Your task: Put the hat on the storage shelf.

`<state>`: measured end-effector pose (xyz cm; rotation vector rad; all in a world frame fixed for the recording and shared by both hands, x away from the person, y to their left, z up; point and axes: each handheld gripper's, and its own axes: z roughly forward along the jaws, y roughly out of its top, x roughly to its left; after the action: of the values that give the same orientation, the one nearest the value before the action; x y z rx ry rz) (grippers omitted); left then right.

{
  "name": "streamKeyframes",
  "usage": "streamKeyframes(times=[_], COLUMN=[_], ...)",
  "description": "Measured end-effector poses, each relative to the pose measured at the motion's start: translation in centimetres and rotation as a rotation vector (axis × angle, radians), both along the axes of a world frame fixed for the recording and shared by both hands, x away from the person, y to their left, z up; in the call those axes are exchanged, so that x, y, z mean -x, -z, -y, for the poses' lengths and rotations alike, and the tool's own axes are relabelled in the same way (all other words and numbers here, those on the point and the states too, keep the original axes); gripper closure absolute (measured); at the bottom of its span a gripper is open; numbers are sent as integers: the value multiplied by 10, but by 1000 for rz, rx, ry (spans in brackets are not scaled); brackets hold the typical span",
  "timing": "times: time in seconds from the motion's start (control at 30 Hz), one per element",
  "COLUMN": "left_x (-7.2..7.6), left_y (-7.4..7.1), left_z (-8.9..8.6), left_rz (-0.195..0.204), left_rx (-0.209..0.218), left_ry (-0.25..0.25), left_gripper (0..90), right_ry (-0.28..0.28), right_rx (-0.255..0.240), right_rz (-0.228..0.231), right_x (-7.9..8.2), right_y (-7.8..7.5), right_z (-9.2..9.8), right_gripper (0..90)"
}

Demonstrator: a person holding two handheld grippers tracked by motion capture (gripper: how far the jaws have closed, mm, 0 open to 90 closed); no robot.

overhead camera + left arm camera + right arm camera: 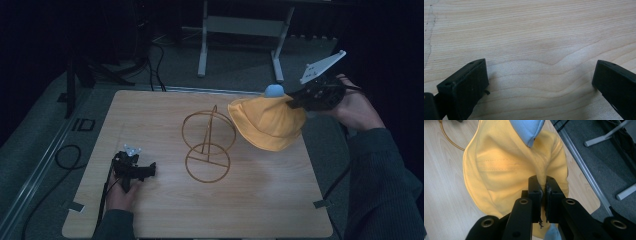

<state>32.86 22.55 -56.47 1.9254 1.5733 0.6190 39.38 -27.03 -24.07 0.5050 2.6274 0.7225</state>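
A yellow hat (270, 124) with a light blue patch (274, 91) hangs above the table's far right corner. My right gripper (296, 102) is shut on a fold of the hat's fabric; in the right gripper view the yellow cloth (506, 162) is pinched between the two black pads, with the gripper (543, 185) closed tight on it. A brass-coloured wire stand (208, 147) of two rings and an upright rod sits mid-table, left of the hat. My left gripper (150, 171) rests low on the table's left side, jaws wide open over bare wood (541, 82).
The wooden table (165, 215) has tape marks at its front corners. A metal rail runs along the table's right edge (584, 167). Cables lie on the floor at left (67, 155), and a white desk frame (240, 30) stands behind the table.
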Motion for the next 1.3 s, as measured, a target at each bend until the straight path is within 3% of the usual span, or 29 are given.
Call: streamKeyframes(times=[0.9, 1.3], left_x=[0, 0], left_y=[0, 0], left_z=[0, 0], left_rz=[-2, -2], left_rx=[0, 0], left_ry=[1, 1], left_gripper=[4, 4], right_ry=[-103, -113], right_rx=[24, 23], right_rz=[24, 31], right_x=[-3, -4], right_y=[-16, -18], right_z=[-61, -71], right_gripper=[849, 849])
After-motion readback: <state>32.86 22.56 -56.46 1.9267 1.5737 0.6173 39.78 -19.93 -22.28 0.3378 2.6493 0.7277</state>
